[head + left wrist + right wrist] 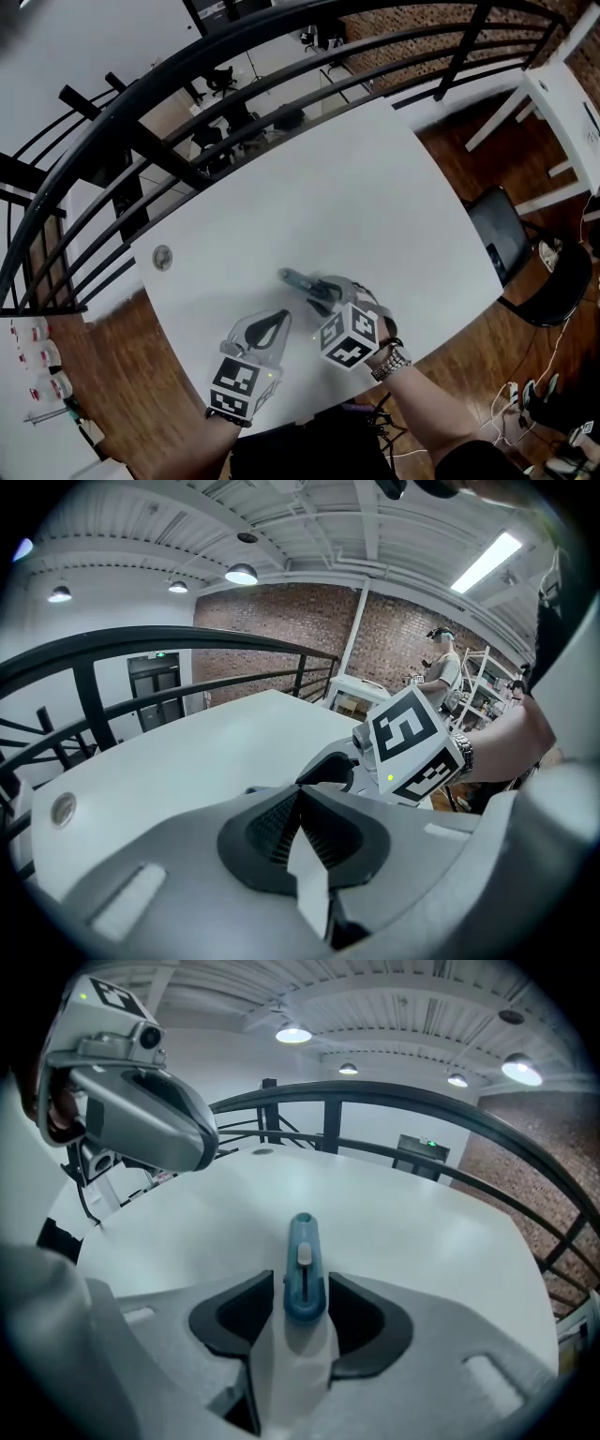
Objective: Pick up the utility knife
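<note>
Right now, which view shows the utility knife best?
Right gripper view: utility knife lies between the jaws of the right gripper, slider visible. Head view shows only its end past that gripper; left gripper view doesn't show it clearly.

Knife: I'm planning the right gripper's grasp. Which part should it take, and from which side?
Probably the knife's near end, just behind the slider, held across its two long sides. Come from that end, along its length: it lies flat on the table, slider up, in line with the right gripper, whose open jaws flank it without pressing.
</note>
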